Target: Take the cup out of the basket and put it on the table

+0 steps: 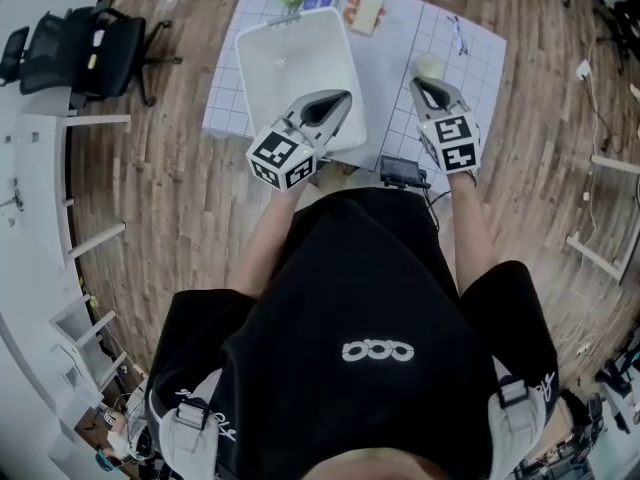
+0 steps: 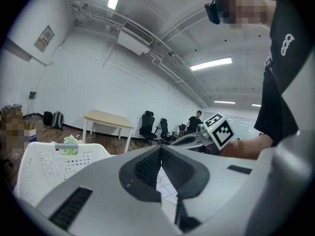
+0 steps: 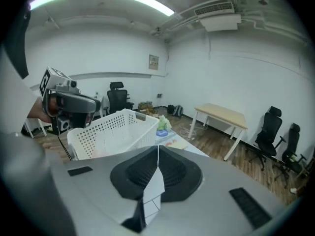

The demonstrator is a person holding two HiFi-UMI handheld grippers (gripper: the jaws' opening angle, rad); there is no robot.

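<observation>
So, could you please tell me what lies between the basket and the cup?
Nothing stands there: the head view shows only bare gridded mat between the basket and the cup.

I can read no word or number anywhere. My black short-sleeved shirt [image 1: 330,268] bears a white logo of three linked rings [image 1: 378,351]. The white cube [image 1: 283,158] on my left gripper [image 1: 343,98] and the one on my right gripper [image 1: 420,83] carry black-and-white square code markers. The small framed wall notice [image 3: 153,62] is too small to read.
</observation>
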